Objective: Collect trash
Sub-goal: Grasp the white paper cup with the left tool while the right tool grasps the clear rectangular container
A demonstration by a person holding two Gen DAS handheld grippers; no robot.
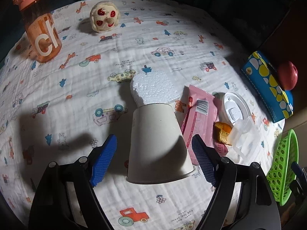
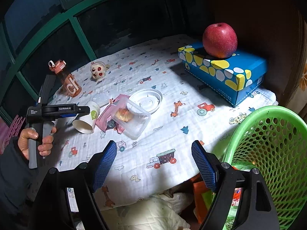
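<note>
1. One desk (image 2: pixel 172 134) under a white cloth printed with cars carries everything.
2. Green basket (image 2: pixel 272 153) sits at its near right edge.
3. Paper cup (image 1: pixel 157 143) lies on its side beside a pink wrapper (image 1: pixel 199 115), between the left gripper (image 1: pixel 153 153) pads without touching them; jaws wide.
4. Right gripper (image 2: pixel 153 164) hangs wide and empty above the cloth.

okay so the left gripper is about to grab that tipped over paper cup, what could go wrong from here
1. The paper cup lies on its side between the open pads; a hard squeeze could crush it or let it roll away.
2. The right-hand pad sits over the pink wrapper, so closing might snag it.
3. The foam chunk touches the cup's base and may get pushed.
</note>
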